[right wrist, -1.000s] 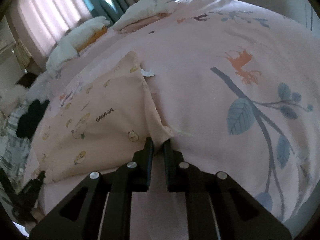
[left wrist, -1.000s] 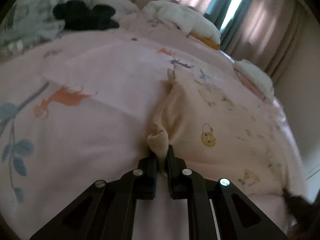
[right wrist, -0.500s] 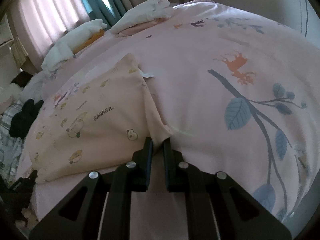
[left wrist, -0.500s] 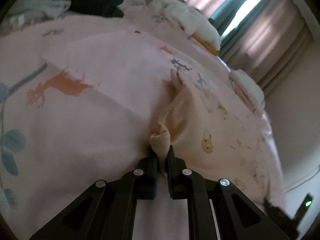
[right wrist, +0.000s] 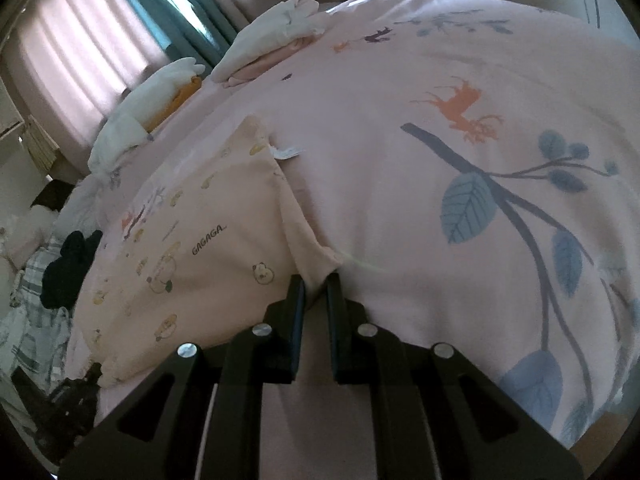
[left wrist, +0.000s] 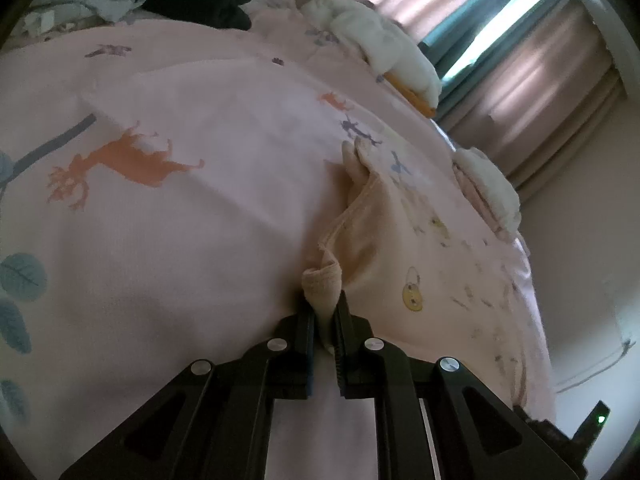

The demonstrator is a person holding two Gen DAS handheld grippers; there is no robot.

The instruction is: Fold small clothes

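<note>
A pink bedspread [right wrist: 400, 184] covers the whole bed, soft and lightly creased, printed with orange deer, grey-blue branches and blue leaves. On it lies the small garment [right wrist: 208, 240], a pale peach knit with little cartoon figures and the word GAGAGA; a white label [right wrist: 286, 153] sticks out at its far edge.

The left gripper [left wrist: 325, 312] is pinched on a rolled, bunched corner of the garment [left wrist: 384, 248], the cloth standing up in a thick fold between the black fingers. The right gripper [right wrist: 316, 284] is pinched on the opposite near corner, the cloth pulled into a thin point between its narrow jaws. Between the two corners the garment lies spread flat on the bedspread, its near hem towards the grippers.

Along the far side of the bed sit two stacks of folded clothes: a white pile [right wrist: 276, 28] on something pink, and another white pile [right wrist: 140, 112] on an orange piece. To the far left of the right wrist view lie a black item [right wrist: 68, 268] and crumpled checked cloth [right wrist: 36, 304], loose and unfolded. Behind the bed hang pleated pink curtains [right wrist: 80, 40] with a teal strip and a bright gap of window. Nothing lies on the garment or between it and the folded piles.
</note>
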